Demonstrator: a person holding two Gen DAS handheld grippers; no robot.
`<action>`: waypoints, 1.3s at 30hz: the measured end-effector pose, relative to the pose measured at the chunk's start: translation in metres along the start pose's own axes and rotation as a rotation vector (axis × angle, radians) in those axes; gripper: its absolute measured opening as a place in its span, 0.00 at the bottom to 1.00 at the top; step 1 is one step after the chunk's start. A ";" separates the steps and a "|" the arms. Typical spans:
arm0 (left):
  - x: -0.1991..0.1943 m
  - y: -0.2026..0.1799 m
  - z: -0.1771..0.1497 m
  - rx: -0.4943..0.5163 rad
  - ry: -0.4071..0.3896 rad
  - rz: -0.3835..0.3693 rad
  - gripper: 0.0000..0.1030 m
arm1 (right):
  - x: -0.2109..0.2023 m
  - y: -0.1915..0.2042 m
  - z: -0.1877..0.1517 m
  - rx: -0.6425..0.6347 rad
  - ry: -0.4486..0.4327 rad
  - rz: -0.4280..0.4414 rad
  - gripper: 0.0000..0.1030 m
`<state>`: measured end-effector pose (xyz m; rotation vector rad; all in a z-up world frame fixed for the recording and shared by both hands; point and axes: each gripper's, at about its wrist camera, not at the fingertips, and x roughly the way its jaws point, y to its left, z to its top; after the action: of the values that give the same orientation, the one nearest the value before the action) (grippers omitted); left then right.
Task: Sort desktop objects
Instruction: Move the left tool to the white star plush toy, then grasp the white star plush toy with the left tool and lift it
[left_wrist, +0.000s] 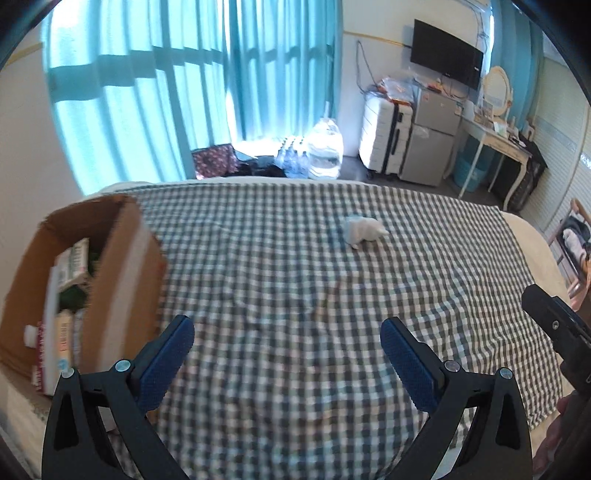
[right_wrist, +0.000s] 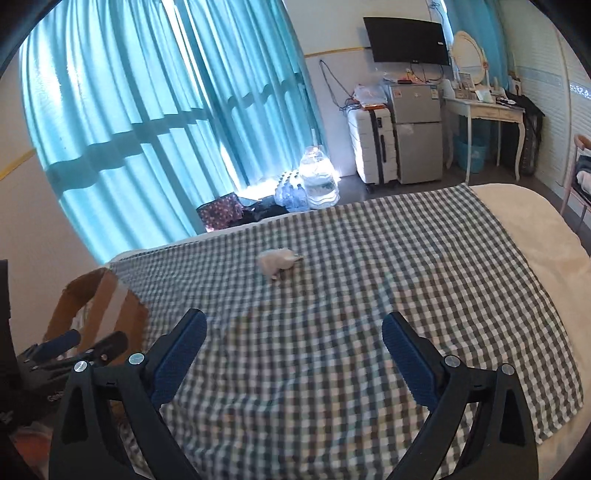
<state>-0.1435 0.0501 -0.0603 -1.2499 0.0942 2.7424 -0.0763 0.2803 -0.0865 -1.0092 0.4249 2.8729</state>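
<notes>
Small white obj (left_wrist: 364, 229), maybe tissue, on checked cloth (left_wrist: 280, 280)

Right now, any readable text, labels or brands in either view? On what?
"Go": start of a white word on the left gripper's black body; the rest is hidden.
Packets in the cardboard box: printed, too blurred to read.
TV: small logos, too small to read.
Fridge: stickers, unreadable.

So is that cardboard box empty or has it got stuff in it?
Not empty: the cardboard box stands open-topped, with cartons and packets showing inside.
</notes>
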 end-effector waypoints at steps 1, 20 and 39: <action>0.010 -0.007 0.002 0.006 0.006 -0.002 1.00 | 0.007 -0.005 0.001 -0.007 0.001 -0.023 0.94; 0.188 -0.078 0.098 -0.066 -0.021 -0.098 1.00 | 0.195 -0.070 0.056 -0.039 0.027 -0.165 0.94; 0.255 -0.100 0.085 0.039 0.070 -0.083 0.61 | 0.202 -0.087 0.072 -0.047 -0.017 -0.244 0.94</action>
<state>-0.3582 0.1805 -0.1976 -1.3100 0.0994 2.6151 -0.2647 0.3778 -0.1791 -0.9682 0.2164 2.6824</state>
